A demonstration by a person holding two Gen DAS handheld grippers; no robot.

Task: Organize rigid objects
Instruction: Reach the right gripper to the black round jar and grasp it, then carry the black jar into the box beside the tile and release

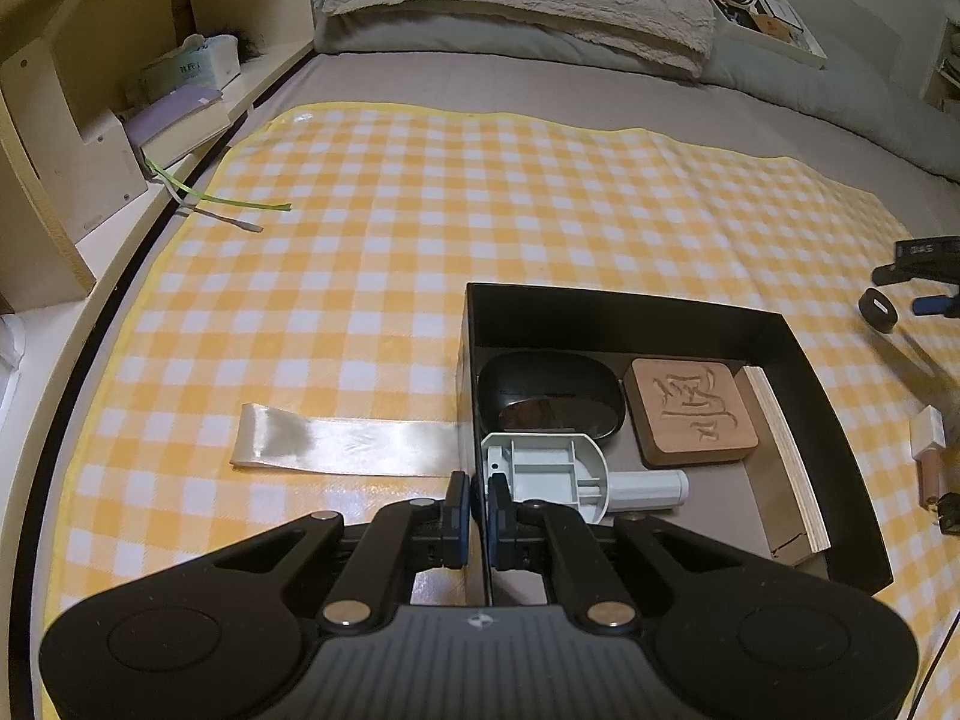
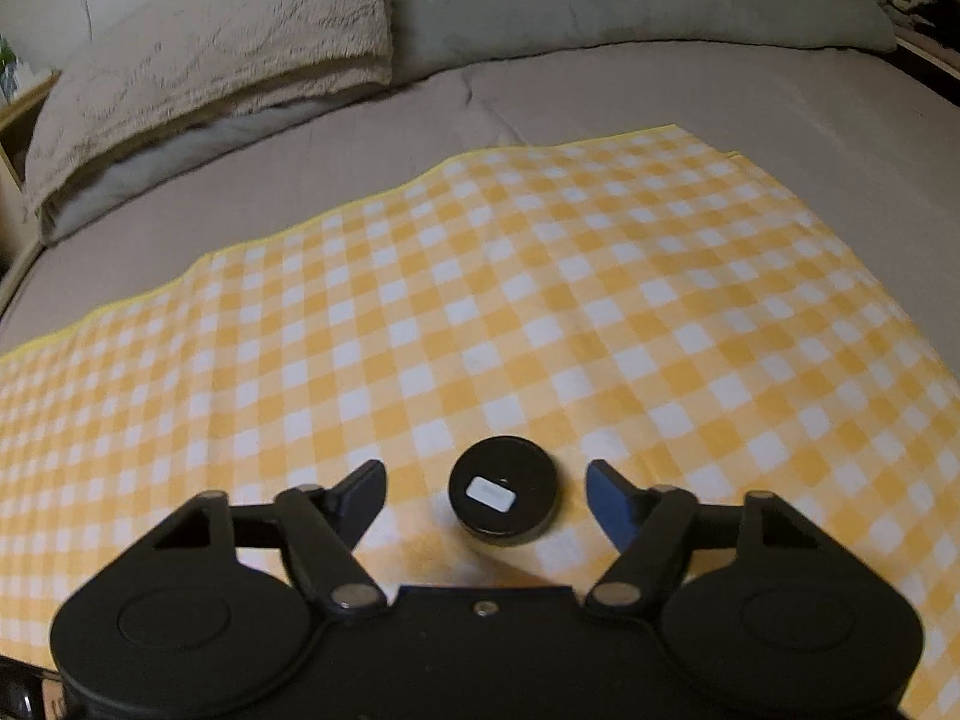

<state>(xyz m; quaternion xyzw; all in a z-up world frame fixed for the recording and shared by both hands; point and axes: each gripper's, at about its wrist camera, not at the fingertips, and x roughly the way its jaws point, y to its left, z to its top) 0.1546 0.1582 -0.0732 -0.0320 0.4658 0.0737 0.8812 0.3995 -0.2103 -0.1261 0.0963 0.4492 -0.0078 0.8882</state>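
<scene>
Claws split the work as I steer: my right claw (image 2: 486,495), spread wide, brackets the round black tin (image 2: 503,498) lying dead ahead on the checked cloth (image 2: 540,300), while my left claw (image 1: 475,516) pinches the black box (image 1: 630,309) wall.
</scene>
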